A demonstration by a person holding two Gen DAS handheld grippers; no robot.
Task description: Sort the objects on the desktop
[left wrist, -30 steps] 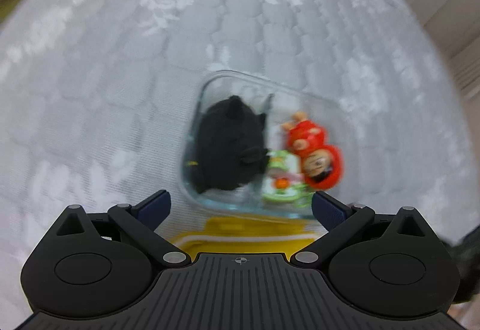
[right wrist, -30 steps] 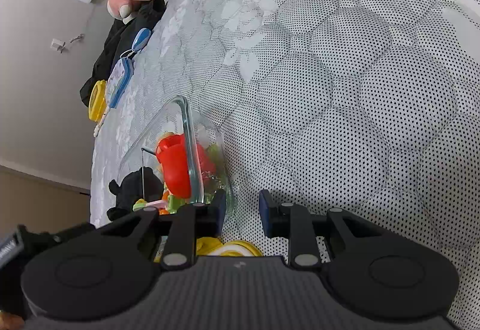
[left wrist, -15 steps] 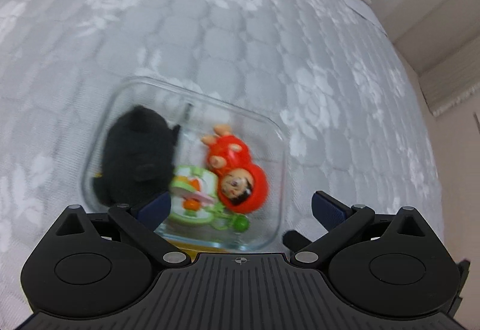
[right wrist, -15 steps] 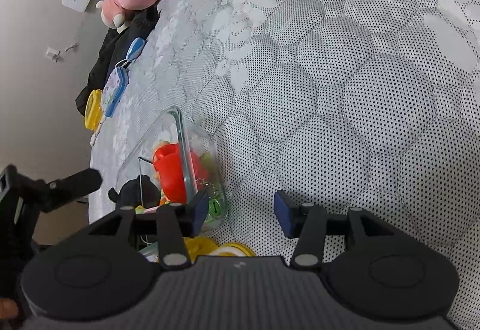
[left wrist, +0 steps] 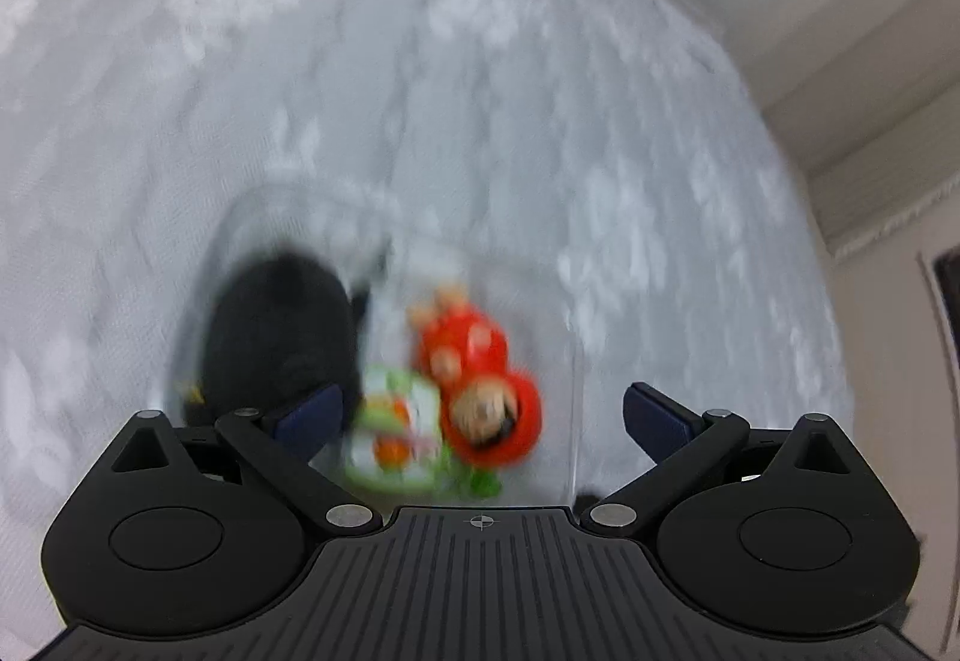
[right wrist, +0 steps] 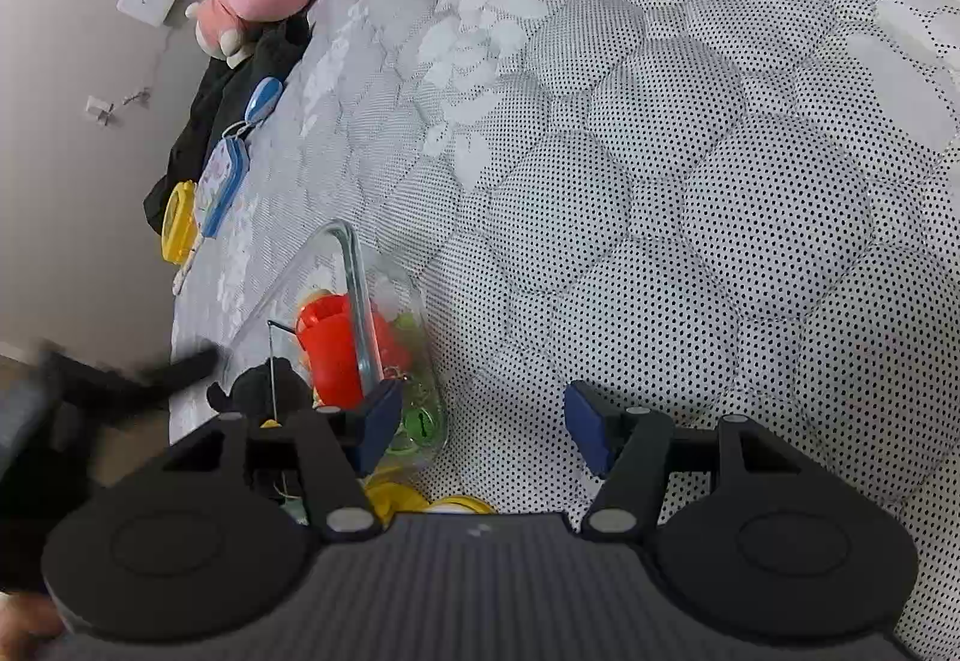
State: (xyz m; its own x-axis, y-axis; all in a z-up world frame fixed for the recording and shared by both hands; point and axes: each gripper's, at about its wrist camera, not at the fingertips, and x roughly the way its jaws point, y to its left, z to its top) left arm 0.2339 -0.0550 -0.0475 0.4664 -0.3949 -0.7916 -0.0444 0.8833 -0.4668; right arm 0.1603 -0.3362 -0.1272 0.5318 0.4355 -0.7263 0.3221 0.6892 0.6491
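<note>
Both grippers stand wide open and hold nothing. Below the left gripper [left wrist: 480,421] sits the glass container [left wrist: 258,217] with a black plush [left wrist: 276,331], a red doll [left wrist: 480,379] and a green toy [left wrist: 396,433] inside (all blurred). The right gripper [right wrist: 480,421] has spread wider than a second ago, the container's rim [right wrist: 354,289] just left of its left finger.

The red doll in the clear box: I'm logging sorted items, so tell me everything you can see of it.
The red doll is a glossy, plastic-looking figure in a red hooded suit with pale spots, its tan face toward the camera. It lies on its side inside the clear container, beside a green-and-white toy and right of a black plush. Neither the left gripper nor the right gripper touches it. Motion blur hides finer detail.
</note>
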